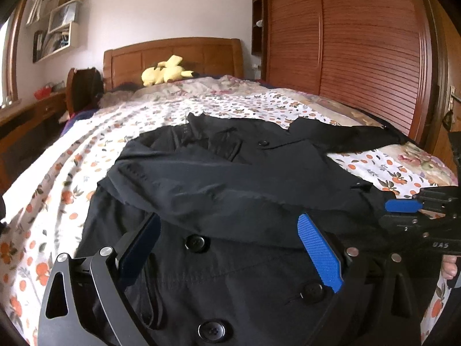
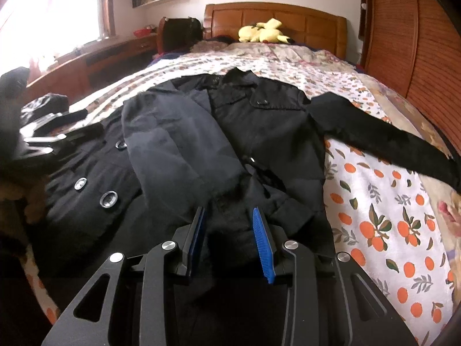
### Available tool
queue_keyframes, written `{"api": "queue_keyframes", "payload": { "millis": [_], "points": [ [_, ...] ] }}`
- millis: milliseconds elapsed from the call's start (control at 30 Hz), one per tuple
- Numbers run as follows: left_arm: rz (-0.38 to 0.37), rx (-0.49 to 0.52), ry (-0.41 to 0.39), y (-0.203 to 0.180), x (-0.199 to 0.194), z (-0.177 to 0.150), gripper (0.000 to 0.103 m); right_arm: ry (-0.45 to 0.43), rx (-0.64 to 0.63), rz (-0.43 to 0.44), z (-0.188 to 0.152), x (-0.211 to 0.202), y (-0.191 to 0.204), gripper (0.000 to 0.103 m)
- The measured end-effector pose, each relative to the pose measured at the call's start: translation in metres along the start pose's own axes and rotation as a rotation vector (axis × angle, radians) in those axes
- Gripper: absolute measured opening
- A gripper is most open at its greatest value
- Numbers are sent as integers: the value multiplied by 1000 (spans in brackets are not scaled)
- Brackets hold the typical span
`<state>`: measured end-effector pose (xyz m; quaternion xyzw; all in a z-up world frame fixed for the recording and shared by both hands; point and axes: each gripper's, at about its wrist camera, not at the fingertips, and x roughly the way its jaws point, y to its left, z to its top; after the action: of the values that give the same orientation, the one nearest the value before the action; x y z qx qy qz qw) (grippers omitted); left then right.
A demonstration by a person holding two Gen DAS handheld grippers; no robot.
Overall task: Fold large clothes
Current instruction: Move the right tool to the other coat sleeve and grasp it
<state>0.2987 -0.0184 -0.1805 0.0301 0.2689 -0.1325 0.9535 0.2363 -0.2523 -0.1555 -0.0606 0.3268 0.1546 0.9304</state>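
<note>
A large black coat [image 1: 230, 178] with big round buttons lies spread on the bed. One sleeve [image 1: 184, 184] is folded across its chest; the other sleeve [image 2: 383, 135] stretches out to the right. My left gripper [image 1: 230, 227] is open above the coat's front, with nothing between its blue pads. My right gripper [image 2: 229, 216] is open, its fingers either side of a bunch of coat fabric near the hem. It also shows at the right edge of the left wrist view [image 1: 403, 206]. My left gripper shows at the left edge of the right wrist view [image 2: 49, 138].
The bed [image 2: 389, 216] has a sheet printed with oranges. A yellow plush toy [image 1: 164, 72] lies by the wooden headboard [image 1: 173, 54]. A slatted wooden wardrobe [image 1: 360, 43] stands on the right. A desk [image 2: 95, 57] and bright window are on the left.
</note>
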Motion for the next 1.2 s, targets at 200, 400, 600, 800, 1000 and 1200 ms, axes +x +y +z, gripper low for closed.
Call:
{"api": "queue_keyframes", "payload": {
  "millis": [200,400,600,800,1000,1200],
  "points": [
    [23,-2,-46,-1,-6,-8,97,-57,-1,0,10,-16,5,41],
    [26,-7,-90,-1,-15,-9,97,-107,26,-30,25,-28,-6,44],
    [29,4,-110,-3,-20,-10,97,-106,72,-116,37,-27,-41,55],
    [28,13,-113,-4,-21,-10,97,-80,141,-198,50,-14,-87,62],
    [26,26,-123,-7,-24,-10,97,-36,251,-240,59,12,-138,62],
    [26,32,-132,-8,-26,-10,97,5,379,-244,60,42,-185,62]
  ]
}}
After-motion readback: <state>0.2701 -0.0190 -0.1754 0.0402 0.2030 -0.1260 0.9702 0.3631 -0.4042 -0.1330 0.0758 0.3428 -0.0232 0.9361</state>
